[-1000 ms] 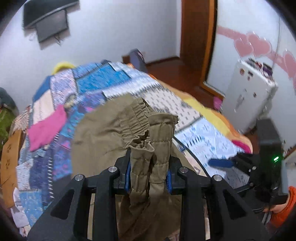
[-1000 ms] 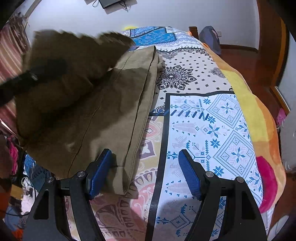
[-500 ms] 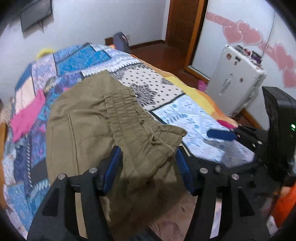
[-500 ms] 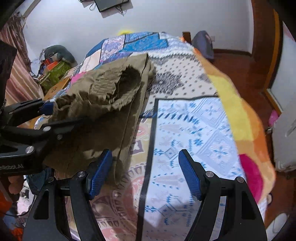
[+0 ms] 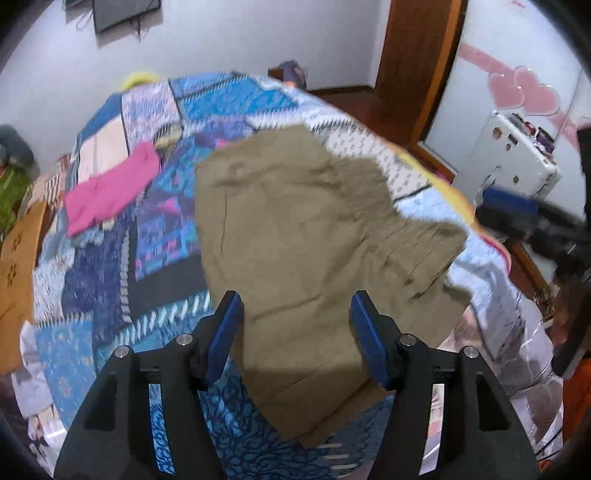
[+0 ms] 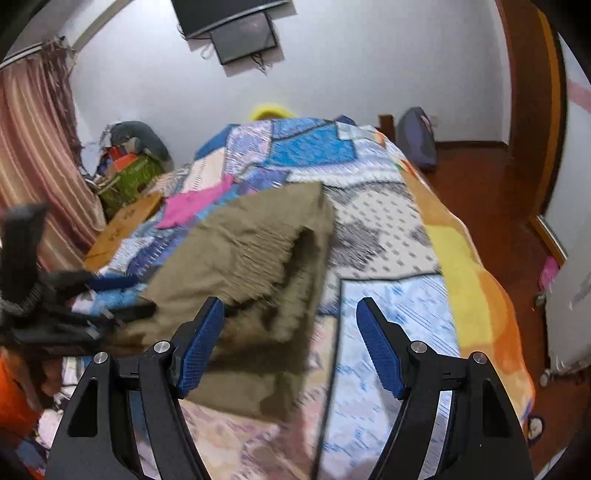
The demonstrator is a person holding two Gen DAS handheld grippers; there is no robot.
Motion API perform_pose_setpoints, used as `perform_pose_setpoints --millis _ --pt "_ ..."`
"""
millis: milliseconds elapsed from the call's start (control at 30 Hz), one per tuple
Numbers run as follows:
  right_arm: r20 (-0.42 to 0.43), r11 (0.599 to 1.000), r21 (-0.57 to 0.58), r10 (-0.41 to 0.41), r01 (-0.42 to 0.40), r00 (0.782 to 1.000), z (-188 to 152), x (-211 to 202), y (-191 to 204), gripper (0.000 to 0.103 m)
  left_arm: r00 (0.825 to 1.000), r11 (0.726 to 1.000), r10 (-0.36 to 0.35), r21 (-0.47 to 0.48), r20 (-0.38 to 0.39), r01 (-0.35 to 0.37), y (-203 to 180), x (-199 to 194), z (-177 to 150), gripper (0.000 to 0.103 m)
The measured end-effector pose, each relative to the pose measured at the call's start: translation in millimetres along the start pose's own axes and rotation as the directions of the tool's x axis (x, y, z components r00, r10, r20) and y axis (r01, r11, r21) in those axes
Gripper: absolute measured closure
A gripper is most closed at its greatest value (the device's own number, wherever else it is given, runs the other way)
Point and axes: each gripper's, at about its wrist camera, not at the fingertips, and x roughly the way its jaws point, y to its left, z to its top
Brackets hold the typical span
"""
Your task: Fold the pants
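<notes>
On the quilt [image 5: 155,236], olive pants [image 5: 303,236] folded, left gripper [image 5: 295,325] apart; right gripper [image 6: 288,336] apart, seemingly empty, waistband visible there.

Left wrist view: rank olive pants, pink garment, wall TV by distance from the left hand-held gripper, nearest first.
1. Olive pants: directly ahead of the open left hand-held gripper, lying on the patchwork bedspread.
2. Pink garment: farther up the bed, to the left.
3. Wall TV: on the far wall, upper left.
</notes>
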Motion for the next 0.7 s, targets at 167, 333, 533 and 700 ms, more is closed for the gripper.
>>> perform_pose_setpoints --millis 167,333,533,700 --pt "-0.034 0.999 -0.018 0.028 -0.029 0.999 -3.3 24.7 17.2 0.032 1.000 1.000 0.015 0.020 0.013 -0.015 -1.8 3.7 -11.6 0.041" --pt "-0.113 0.999 0.020 0.040 -0.038 0.993 -28.2 48.1 15.5 0.032 0.999 1.000 -0.012 -0.002 0.033 0.012 10.4 -6.6 -1.3 0.041" --pt "-0.118 0.990 0.112 0.104 -0.091 0.988 -44.9 45.4 -2.3 0.032 0.998 0.999 0.005 -0.032 0.068 -0.002 43.8 -6.0 29.0 0.041" --pt "-0.112 0.996 0.057 0.082 -0.076 0.990 -43.9 42.8 3.2 0.031 0.998 0.998 0.013 -0.066 0.058 -0.009 76.6 20.2 67.8 0.041"
